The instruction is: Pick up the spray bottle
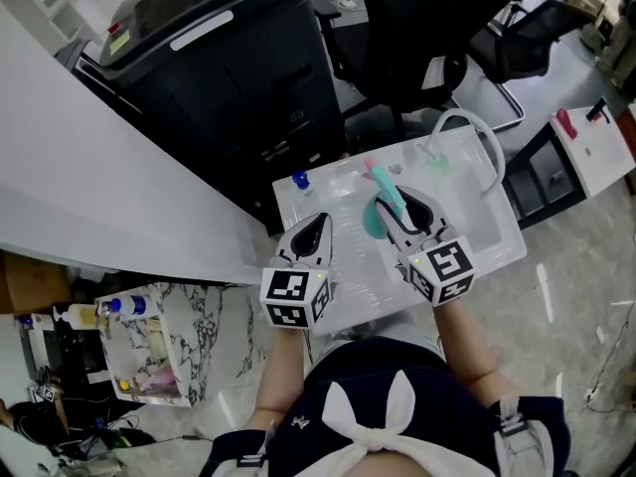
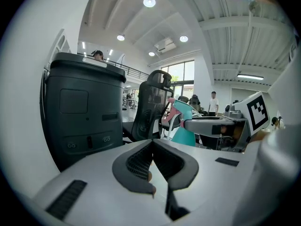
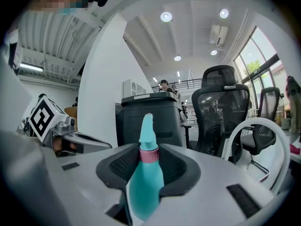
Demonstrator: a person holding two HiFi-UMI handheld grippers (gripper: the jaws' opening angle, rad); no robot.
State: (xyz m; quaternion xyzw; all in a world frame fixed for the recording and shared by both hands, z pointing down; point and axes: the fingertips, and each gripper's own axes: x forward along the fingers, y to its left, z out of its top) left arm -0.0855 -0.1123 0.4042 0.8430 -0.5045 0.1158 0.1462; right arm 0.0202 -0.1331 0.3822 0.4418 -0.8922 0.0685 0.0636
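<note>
You've got the teal plastic spray bottle (image 3: 146, 182) with its pink collar clamped in your right gripper (image 3: 149, 161), over the middle of the white table (image 1: 467, 182). Left gripper (image 2: 151, 145) is closed, empty, near the front edge.

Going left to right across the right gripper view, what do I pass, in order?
left hand-held gripper → teal spray bottle → black office chair → white curved loop. The dark cabinet behind the bottle is left out, since it overlaps it.

Navy top (image 1: 338, 366), white bow (image 1: 370, 417)
</note>
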